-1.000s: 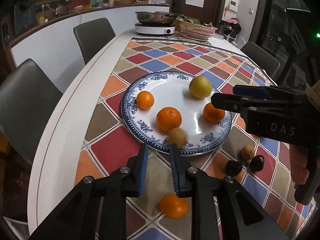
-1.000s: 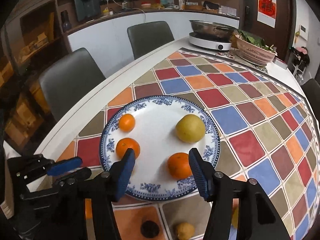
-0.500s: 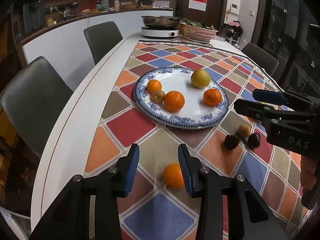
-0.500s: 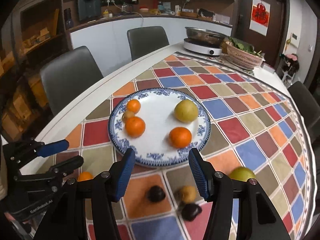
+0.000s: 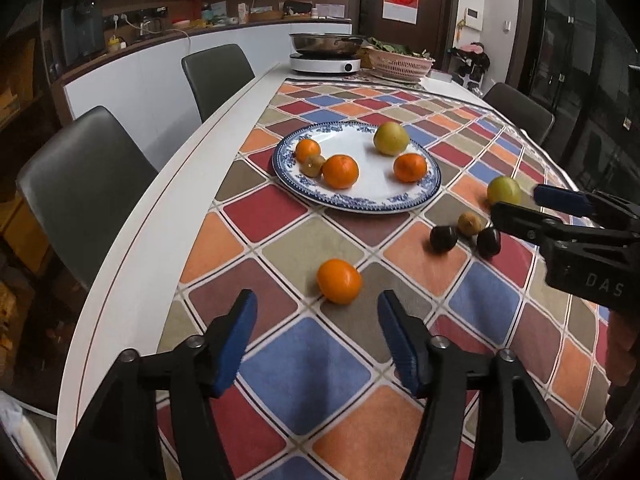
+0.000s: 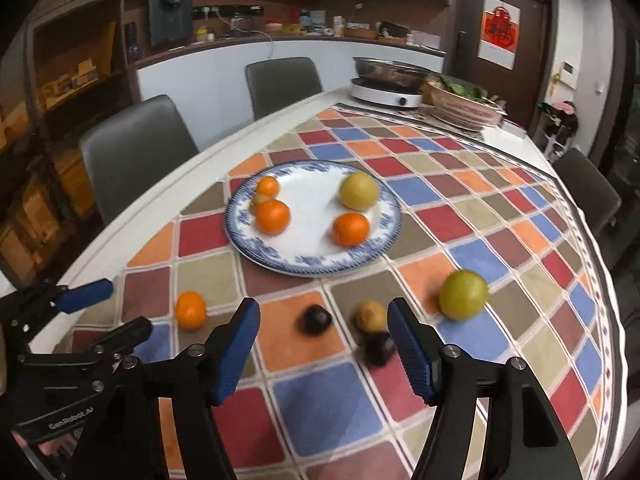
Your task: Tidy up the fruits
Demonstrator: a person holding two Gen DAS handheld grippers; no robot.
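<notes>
A blue-rimmed white plate [image 5: 400,200] [image 6: 320,264] holds three oranges, a yellow-green fruit and a small brown kiwi [image 5: 313,165]. On the checked cloth lie a loose orange [image 5: 339,281] [image 6: 191,309], two dark plums [image 5: 443,238] [image 5: 489,241], a small brown fruit [image 5: 470,223] and a yellow-green fruit [image 5: 503,190] [image 6: 464,294]. My left gripper [image 5: 316,334] is open and empty, just short of the loose orange. My right gripper [image 6: 323,344] is open and empty, above the plums [image 6: 316,319] [image 6: 378,349] and the brown fruit [image 6: 371,315].
An induction cooker with a steel pan [image 5: 325,46] and a pink basket of greens [image 5: 400,63] stand at the table's far end. Grey chairs [image 5: 80,176] line the left side; the white table edge [image 5: 132,256] curves along there.
My left gripper let go of the kiwi on the plate, drew back towards the loose orange and opened wider. My right gripper also drew back from the plate to above the plums.
</notes>
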